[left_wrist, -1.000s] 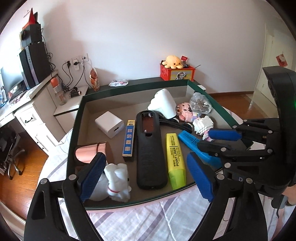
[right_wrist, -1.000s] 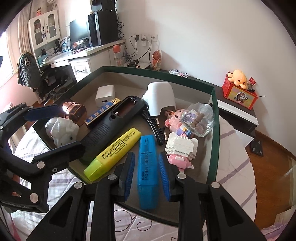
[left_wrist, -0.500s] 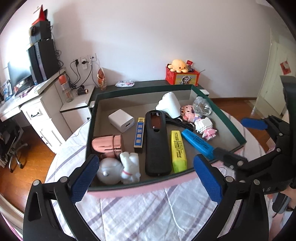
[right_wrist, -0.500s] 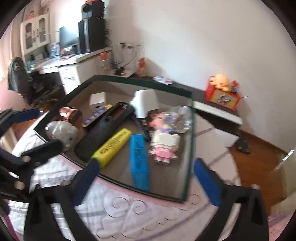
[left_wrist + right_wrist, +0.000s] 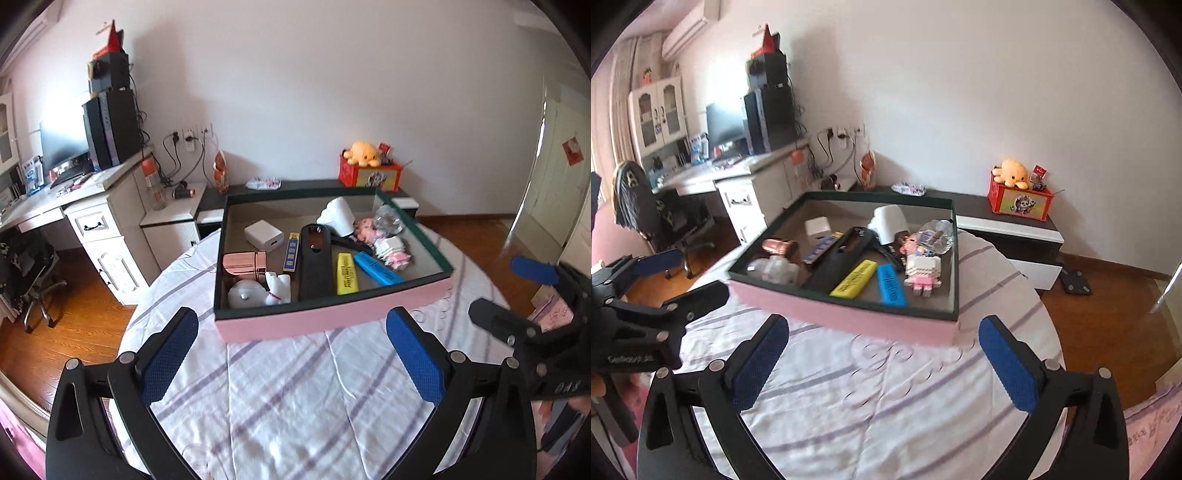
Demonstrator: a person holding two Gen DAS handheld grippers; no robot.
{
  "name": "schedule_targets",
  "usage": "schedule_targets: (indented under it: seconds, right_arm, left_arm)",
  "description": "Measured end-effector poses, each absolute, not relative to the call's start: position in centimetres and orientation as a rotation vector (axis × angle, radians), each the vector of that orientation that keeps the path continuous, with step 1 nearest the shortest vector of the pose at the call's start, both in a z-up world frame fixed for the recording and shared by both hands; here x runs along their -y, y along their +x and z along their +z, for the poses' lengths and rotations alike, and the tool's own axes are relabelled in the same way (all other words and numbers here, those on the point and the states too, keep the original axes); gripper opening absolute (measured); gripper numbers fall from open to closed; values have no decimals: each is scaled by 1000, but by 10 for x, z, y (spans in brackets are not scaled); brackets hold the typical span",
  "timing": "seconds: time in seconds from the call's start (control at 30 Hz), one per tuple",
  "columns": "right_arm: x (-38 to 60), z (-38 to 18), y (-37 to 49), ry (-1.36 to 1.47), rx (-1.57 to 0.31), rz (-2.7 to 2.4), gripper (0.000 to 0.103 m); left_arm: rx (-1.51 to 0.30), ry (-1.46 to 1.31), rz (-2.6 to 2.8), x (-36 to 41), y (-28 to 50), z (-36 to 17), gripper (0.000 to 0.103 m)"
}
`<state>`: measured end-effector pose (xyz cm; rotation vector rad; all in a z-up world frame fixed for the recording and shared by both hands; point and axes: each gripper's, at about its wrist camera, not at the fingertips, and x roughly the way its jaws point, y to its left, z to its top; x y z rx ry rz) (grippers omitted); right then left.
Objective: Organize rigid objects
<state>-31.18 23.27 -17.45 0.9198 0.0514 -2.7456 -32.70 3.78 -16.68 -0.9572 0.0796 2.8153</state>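
The left gripper (image 5: 291, 354) and right gripper (image 5: 882, 358) are both gaping wide, gripping nothing. The pink box (image 5: 332, 317) is sitting just beyond them.

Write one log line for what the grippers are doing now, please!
left gripper: open, empty | right gripper: open, empty | blue highlighter: lying in pink box | both grippers: short of box

Both wrist cameras look forward and slightly downward from near the table's near edge, well back from the pink box (image 5: 332, 317). The left view faces it squarely, the right from an angle; both share the box and the back wall.
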Motion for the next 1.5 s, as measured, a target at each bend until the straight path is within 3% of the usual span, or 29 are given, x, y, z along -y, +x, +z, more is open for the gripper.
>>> schedule_targets:
  seconds: [0.83, 1.5]
  right_arm:
    - [-197, -69, -104, 445, -116, -2870, 103]
    - [-190, 0, -10, 83, -133, -2899, 103]
  left_arm:
    - [-187, -295, 3047, -17, -95, -54, 103]
    - [-119, 50, 3067, -6, 1, 10, 103]
